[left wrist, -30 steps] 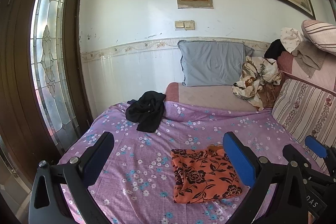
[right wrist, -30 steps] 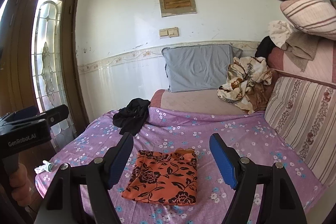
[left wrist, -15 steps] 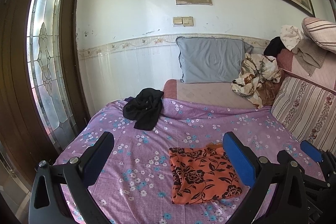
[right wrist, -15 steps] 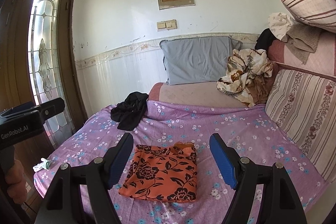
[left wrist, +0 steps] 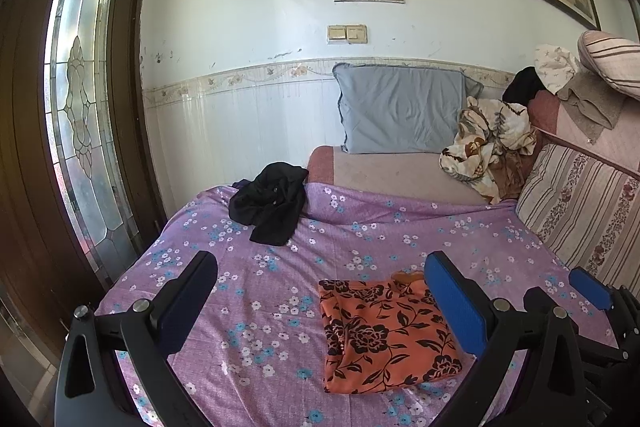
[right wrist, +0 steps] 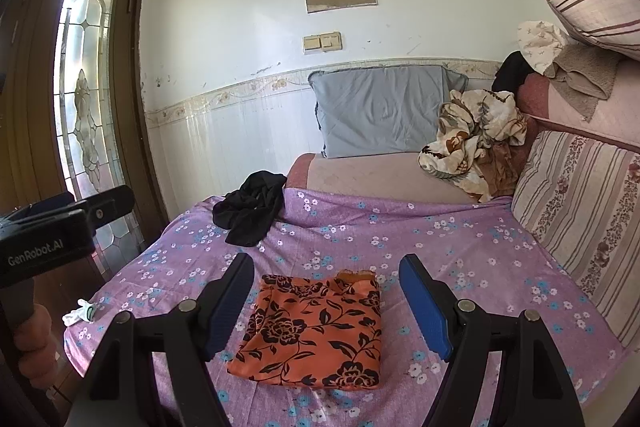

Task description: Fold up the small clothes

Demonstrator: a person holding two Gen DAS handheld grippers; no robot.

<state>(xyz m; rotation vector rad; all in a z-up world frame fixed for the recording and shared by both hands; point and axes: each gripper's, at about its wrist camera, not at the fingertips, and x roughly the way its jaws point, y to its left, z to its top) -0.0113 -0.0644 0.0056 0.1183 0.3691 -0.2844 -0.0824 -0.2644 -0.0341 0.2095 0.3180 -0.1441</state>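
Observation:
An orange cloth with black flowers (left wrist: 384,335) lies folded flat on the purple flowered bedsheet (left wrist: 256,291); it also shows in the right wrist view (right wrist: 316,331). A crumpled black garment (left wrist: 272,207) lies further back on the sheet, also seen in the right wrist view (right wrist: 250,207). My left gripper (left wrist: 320,291) is open and empty, held above the sheet to the left of the orange cloth. My right gripper (right wrist: 326,293) is open and empty, held above the orange cloth's near side.
A grey pillow (right wrist: 380,107) leans on the back wall. A patterned bundle of cloth (right wrist: 472,139) and striped cushions (right wrist: 580,203) lie at the right. A wooden door with leaded glass (left wrist: 80,99) stands left. A small white sock (right wrist: 80,311) lies at the bed's left edge.
Both grippers have drawn back and risen slightly from the bed, so the orange cloth sits a little lower in view. Both stayed open and empty.

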